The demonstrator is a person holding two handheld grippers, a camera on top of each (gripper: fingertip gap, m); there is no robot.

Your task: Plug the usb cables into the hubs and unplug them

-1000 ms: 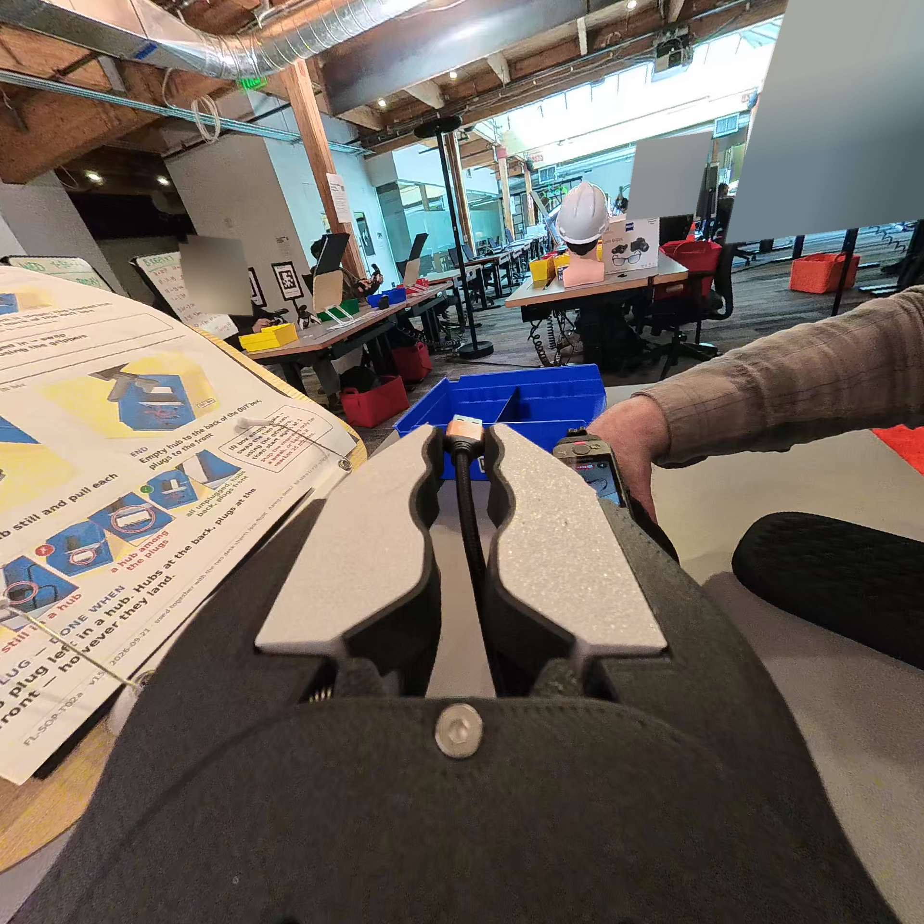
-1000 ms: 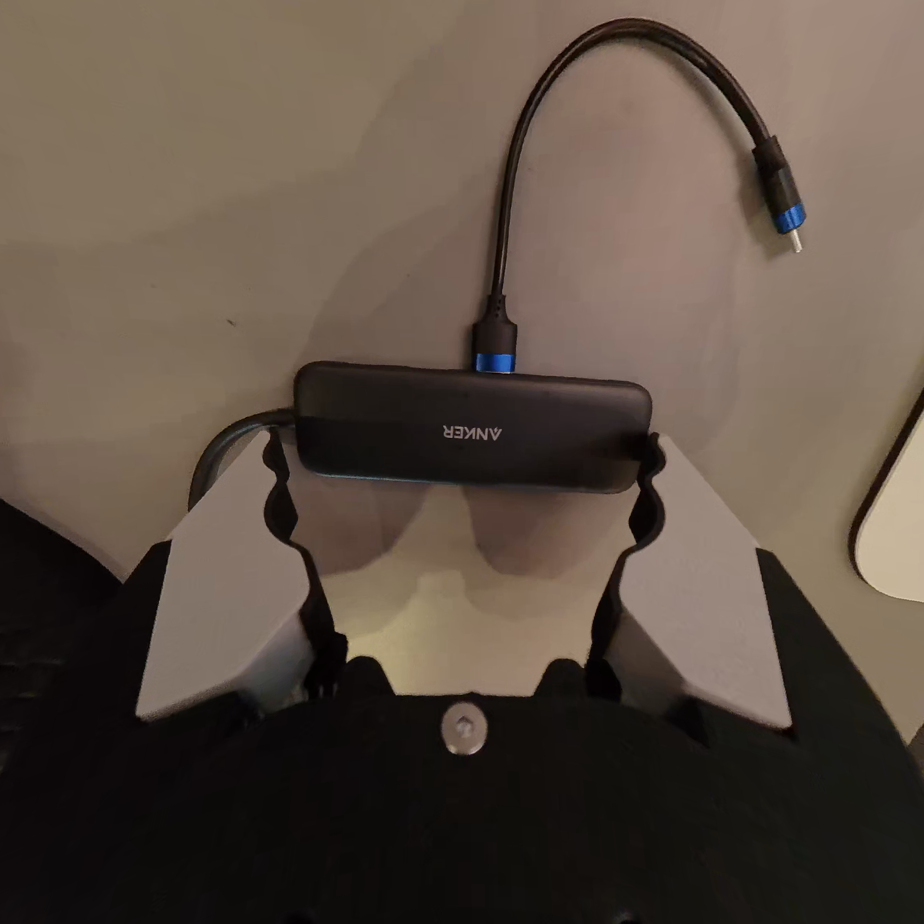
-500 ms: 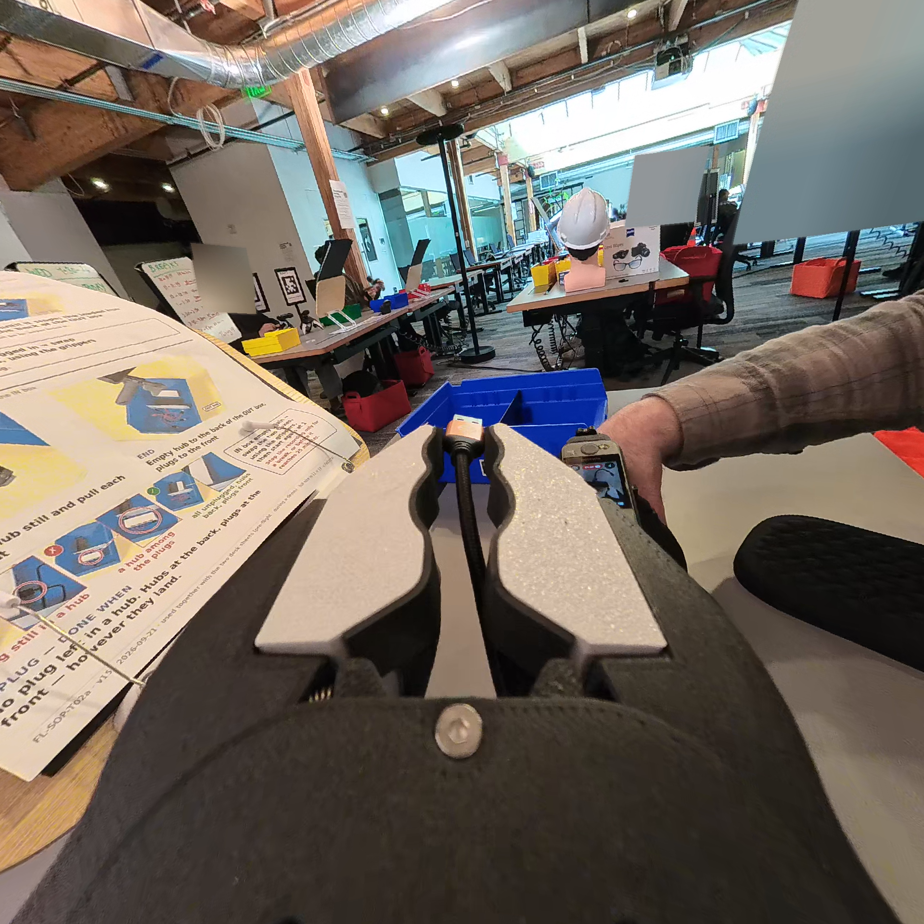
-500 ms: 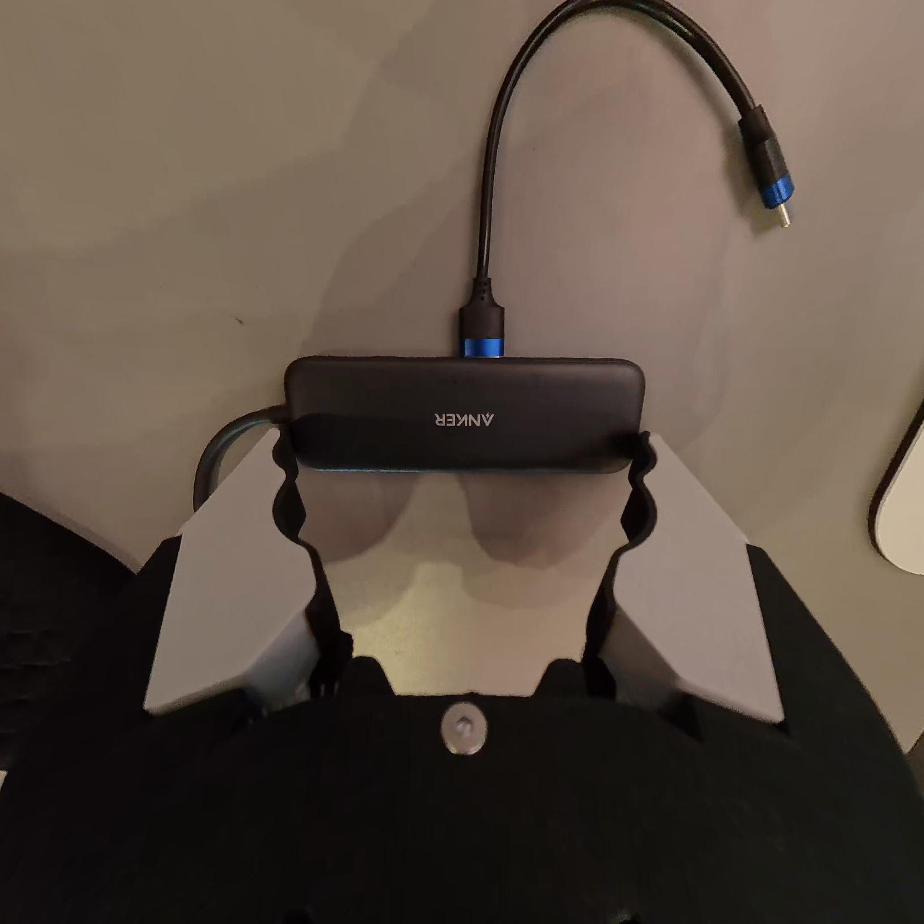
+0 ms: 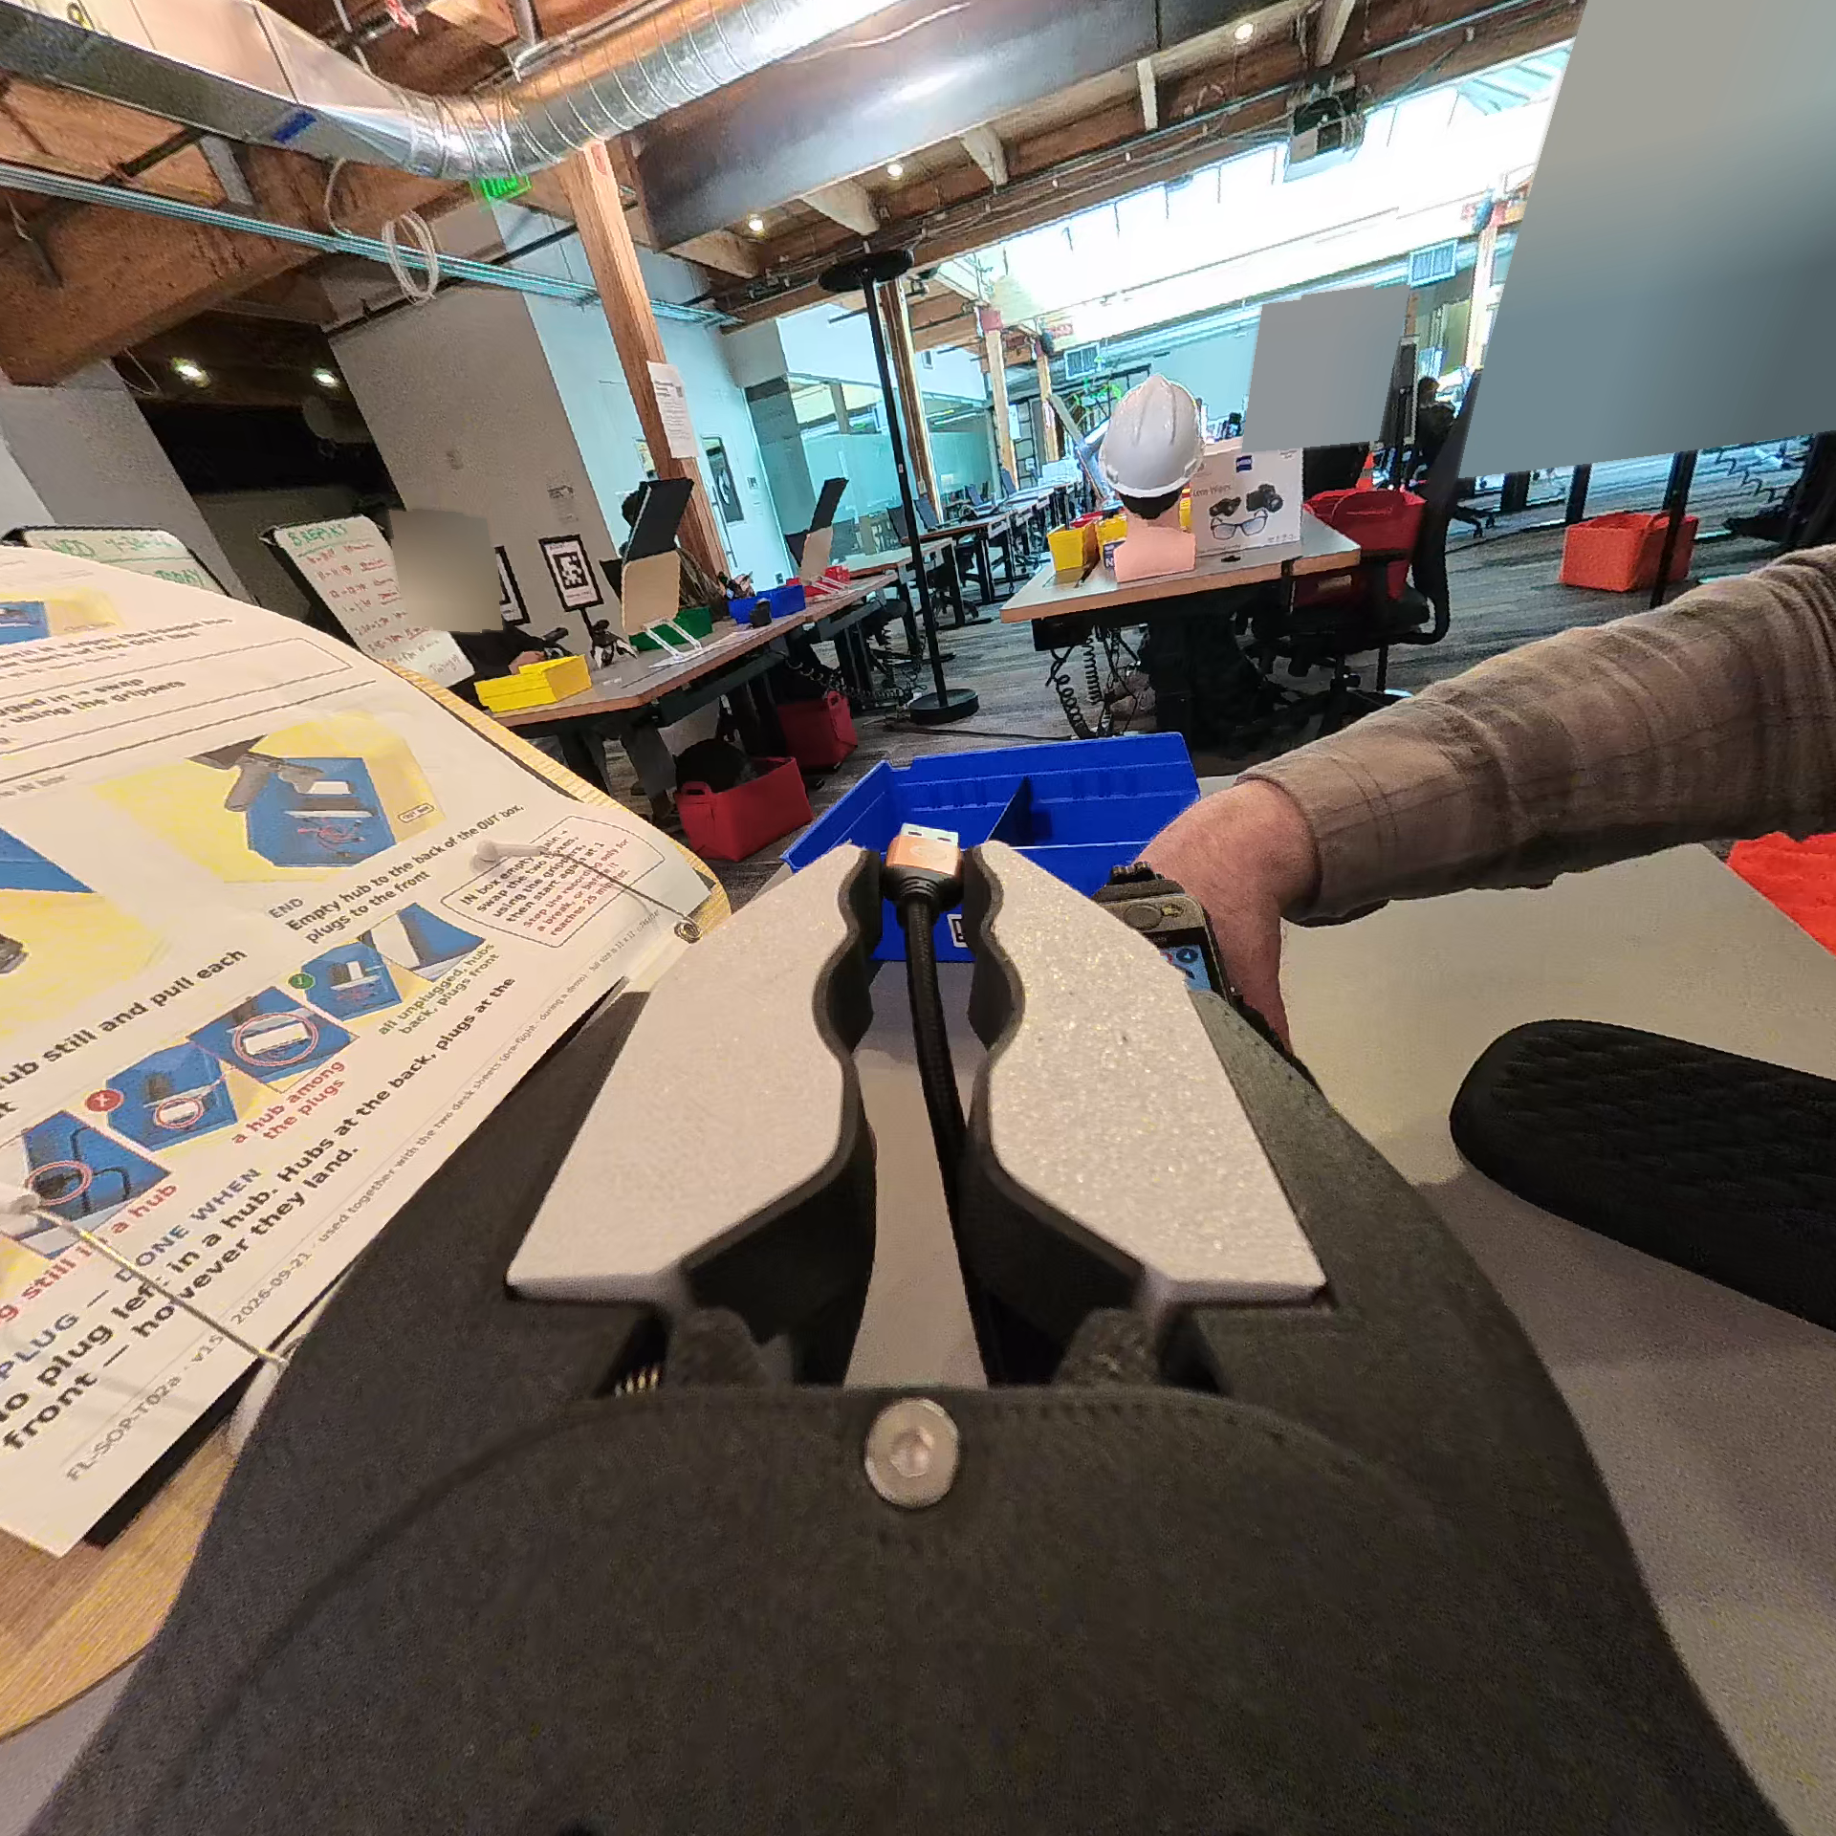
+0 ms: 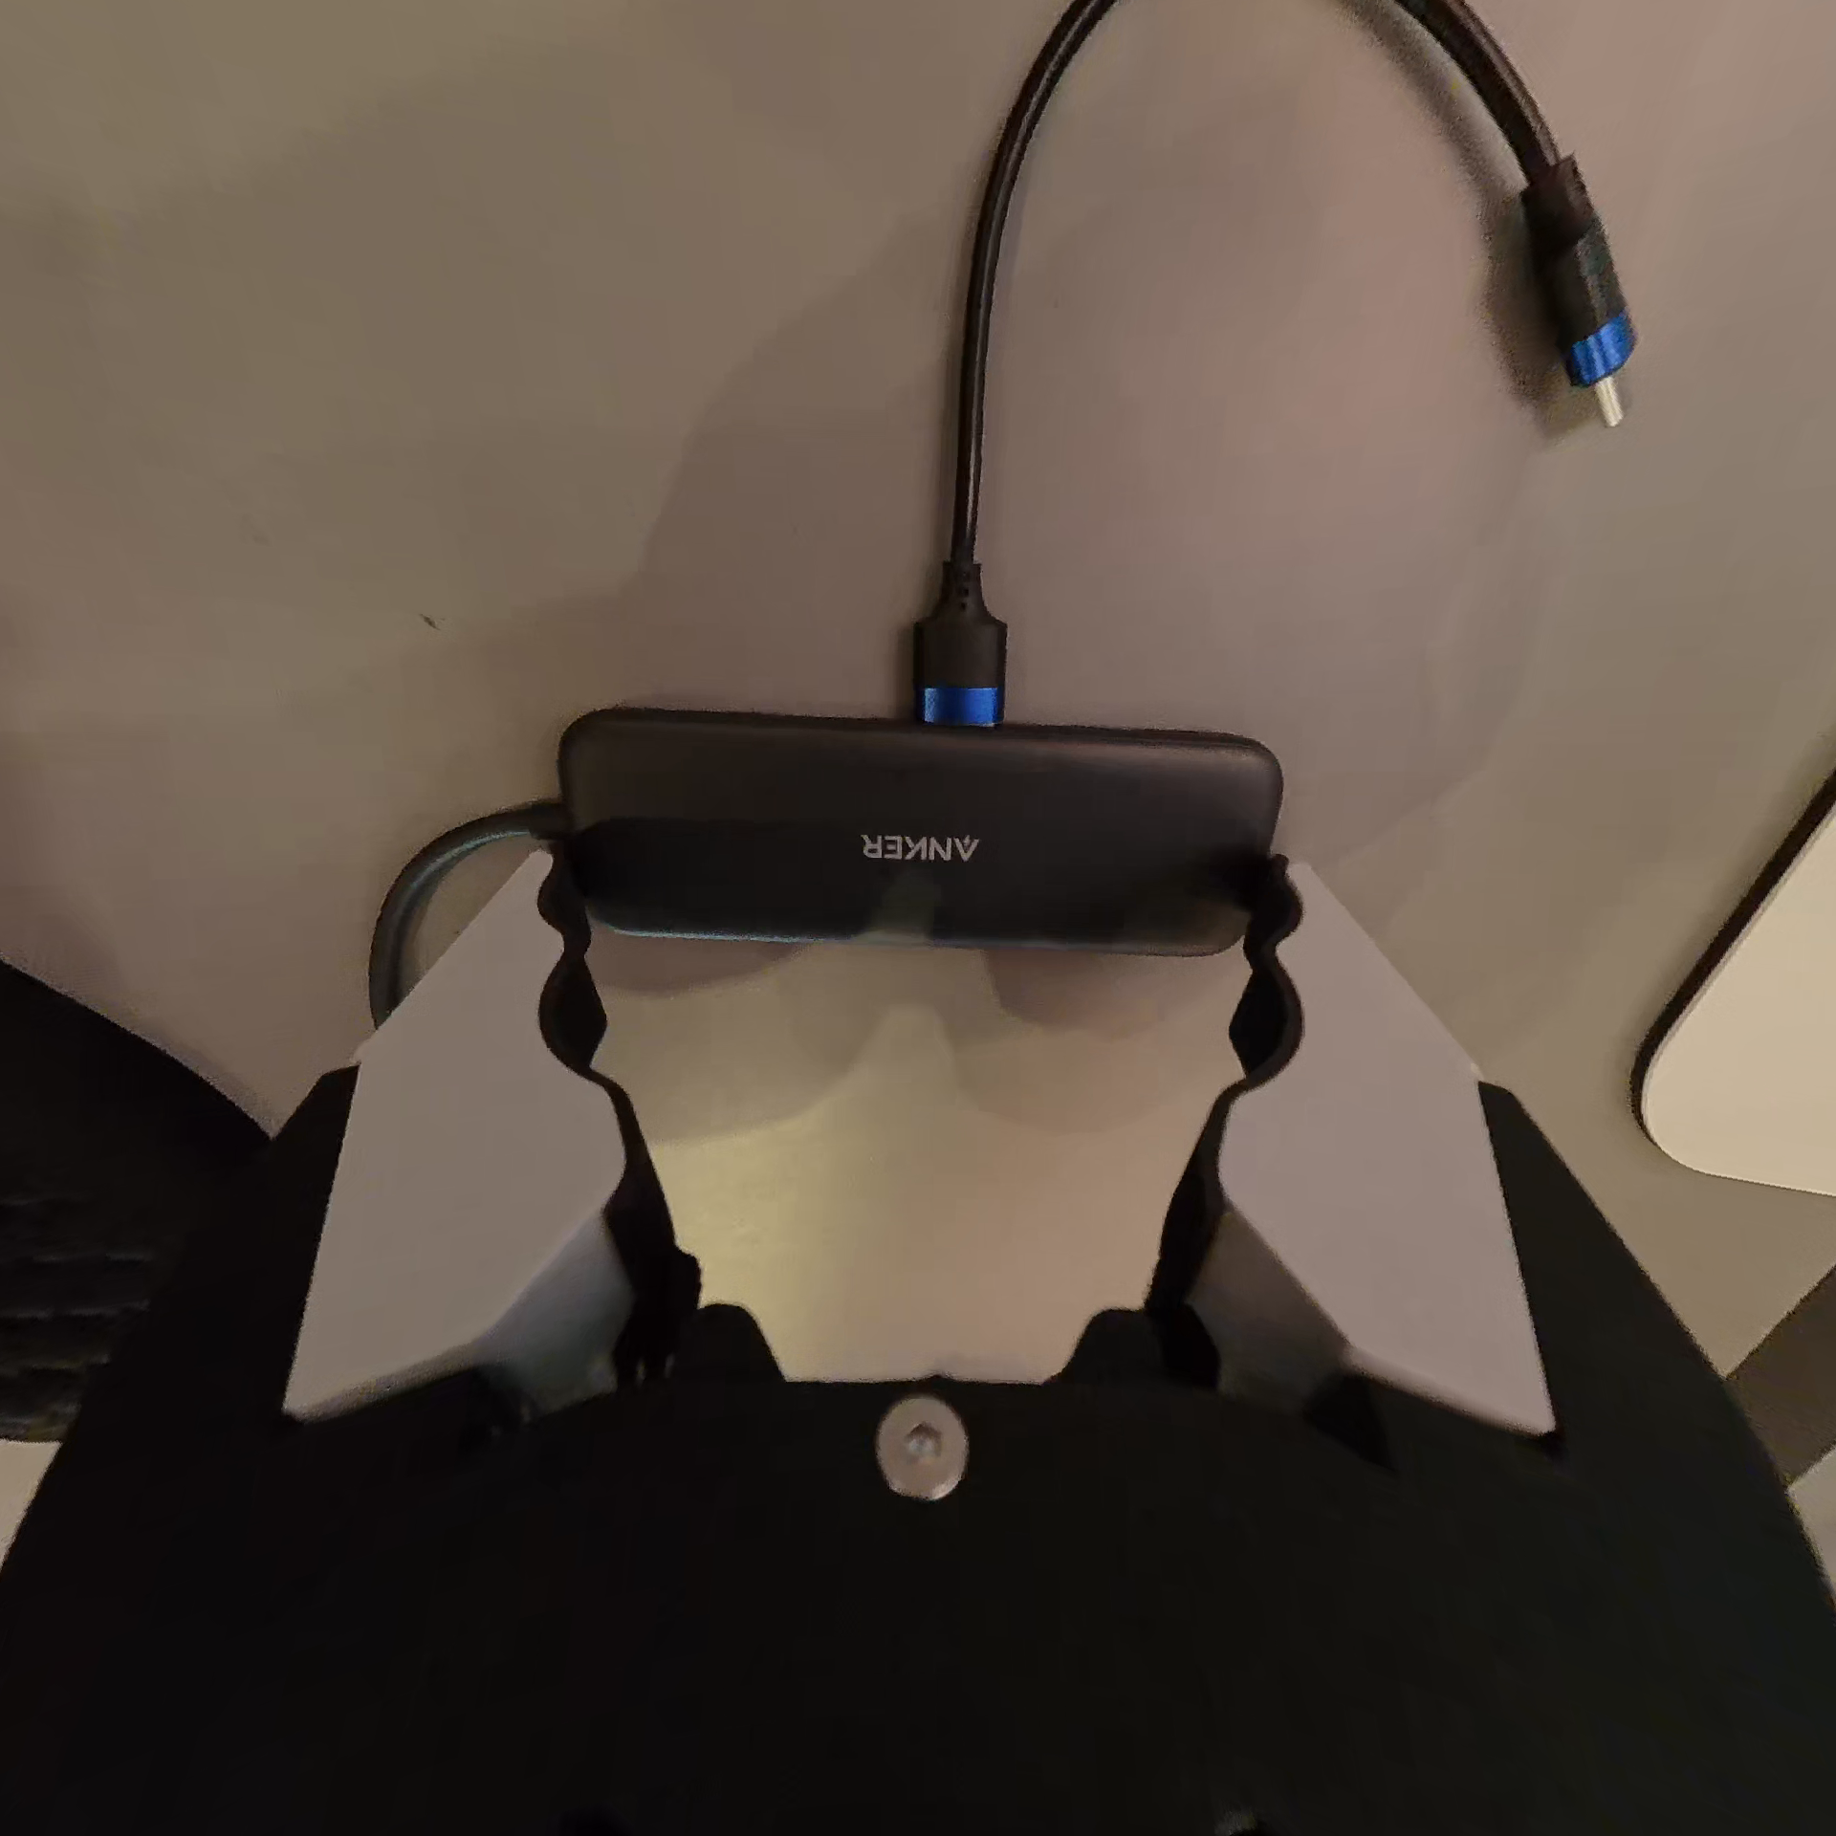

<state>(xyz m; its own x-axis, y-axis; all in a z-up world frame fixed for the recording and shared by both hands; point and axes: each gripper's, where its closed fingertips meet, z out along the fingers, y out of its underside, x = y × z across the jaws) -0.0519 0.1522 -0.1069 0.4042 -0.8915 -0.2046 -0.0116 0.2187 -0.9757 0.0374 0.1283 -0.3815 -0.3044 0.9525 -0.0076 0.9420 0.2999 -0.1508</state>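
Gripping a black braided cable just behind its orange plug, the left gripper has fingers pressed on it, plug pointing to 12 o'clock. The right gripper clamps a black hub by its short ends on the grey tabletop; a blue-collared plug sits in its 12 o'clock edge. Blue bin at 12, instruction sheet at 9; open workshop, desks, wooden beams.

Matt black plastic hub, braided cable with coppery metal plug, glossy blue bin
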